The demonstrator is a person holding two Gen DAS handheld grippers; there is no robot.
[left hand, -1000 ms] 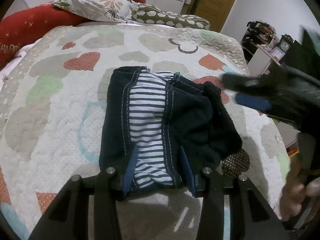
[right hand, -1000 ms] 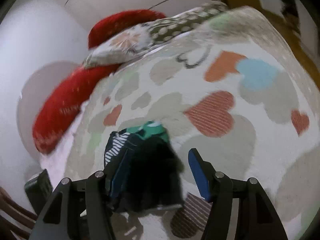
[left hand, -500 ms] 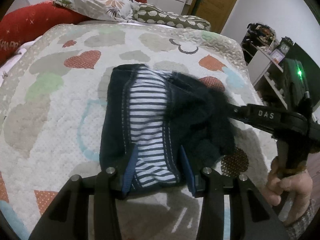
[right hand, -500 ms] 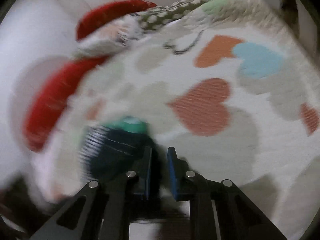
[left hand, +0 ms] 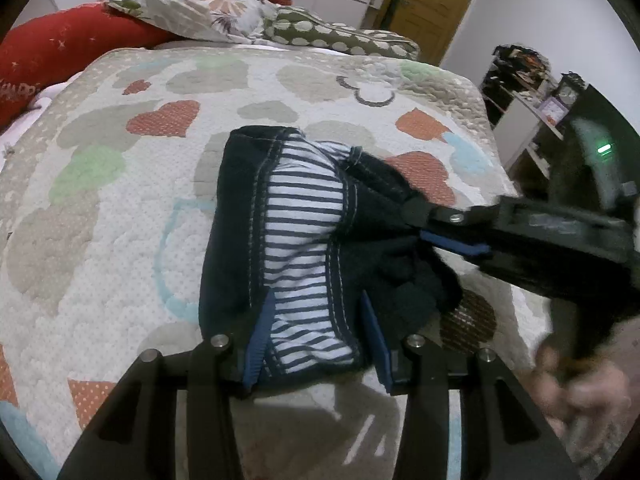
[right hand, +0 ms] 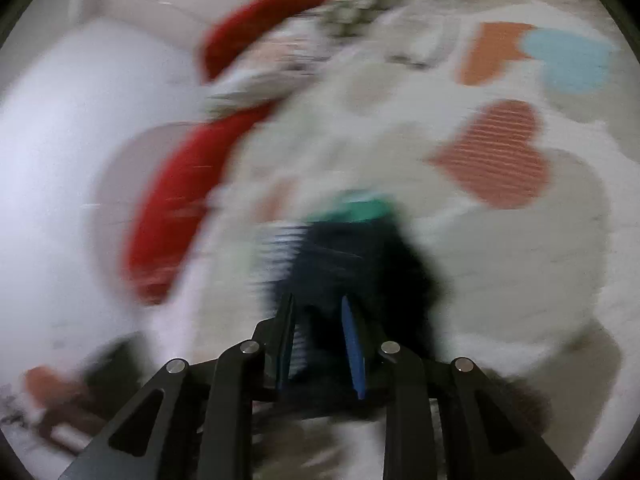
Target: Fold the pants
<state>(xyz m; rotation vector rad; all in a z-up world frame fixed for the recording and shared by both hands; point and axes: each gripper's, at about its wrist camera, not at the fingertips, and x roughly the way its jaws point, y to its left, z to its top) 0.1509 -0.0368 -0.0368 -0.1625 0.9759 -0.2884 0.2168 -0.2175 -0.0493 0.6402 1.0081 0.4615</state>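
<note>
**Hand-held grippers on a half-folded pair of pants**

Left hand-held gripper (left hand: 316, 344) sat low at the near edge of the pants (left hand: 280, 240), jaws fairly wide, with the striped near end of the bundle lying between the blue pads. My read was that it was there as an anchor, pinning or bracketing that end so the stack wouldn't slide. Whether it actually pinched anything I couldn't tell; the pads looked beside the cloth rather than squeezing it.

Right hand-held gripper (left hand: 432, 228) came in from the right side and was narrowed onto the dark flap on that edge of the pants. In its own view (right hand: 320, 344) the jaws were close together with dark fabric between them, though the picture was badly blurred, so take that with some salt. Grabbing that loose edge made sense if the idea was to tuck or lay it over the middle.

Pants themselves were a compact dark bundle, striped lining showing, lying around the middle of the bed (left hand: 120, 220) on the heart-print quilt, well away from the pillows (left hand: 200, 12) at the head. Looked mostly folded to me, just the lumpy right side left to tidy.
</note>
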